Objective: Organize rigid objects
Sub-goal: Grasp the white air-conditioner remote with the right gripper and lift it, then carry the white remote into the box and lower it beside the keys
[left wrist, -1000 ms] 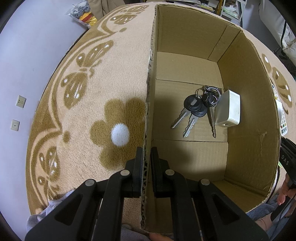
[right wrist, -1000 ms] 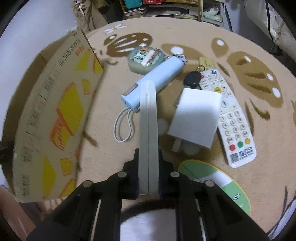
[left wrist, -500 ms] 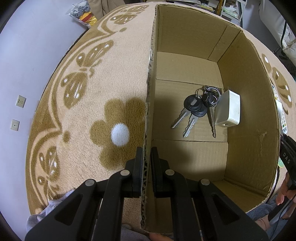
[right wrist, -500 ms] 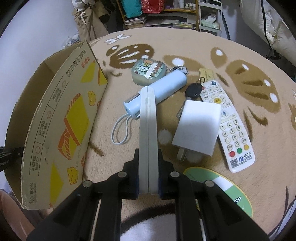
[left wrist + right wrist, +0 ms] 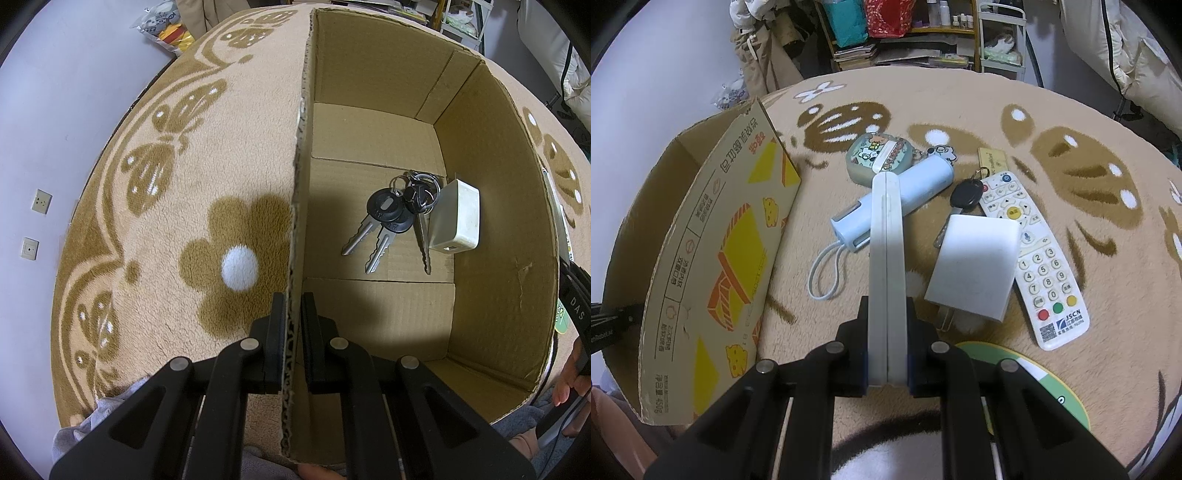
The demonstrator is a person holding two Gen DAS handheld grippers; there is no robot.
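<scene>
Left gripper (image 5: 292, 314): clamped on the left wall of the box (image 5: 376, 66), one finger outside, one inside, near the box's close corner.
Box, left view: open top, sits on the rug (image 5: 166, 177); brown inside, bottom flaps meet across the floor.
Keys (image 5: 391, 218): inside the box, on the floor toward the right wall; black heads on a ring, blades fanned toward the camera.
Charger (image 5: 456, 221): small off-white block inside the box, touching the keys' right side, just beside the right wall.
Left view edge: a hand (image 5: 569, 384) and part of the other gripper's black body at the lower right, outside the box.
Right gripper (image 5: 887, 206): fingers pressed together, nothing between them, over the rug (image 5: 1071, 122).
Box, right view (image 5: 738, 229): left of the gripper, yellow and orange print on the outer wall.
Blue tube (image 5: 923, 188): light blue, with a wrist loop, lies diagonally under the fingertips; contact can't be told.
Pouch (image 5: 882, 155): round, cartoon print, touching the tube's far end.
White block (image 5: 975, 269): right of the fingers, resting partly on the remote (image 5: 1034, 258).
Black key (image 5: 966, 195): between tube and remote, its blade hidden under the white block.
Tag (image 5: 991, 160): yellowish, beyond the remote's top end.
</scene>
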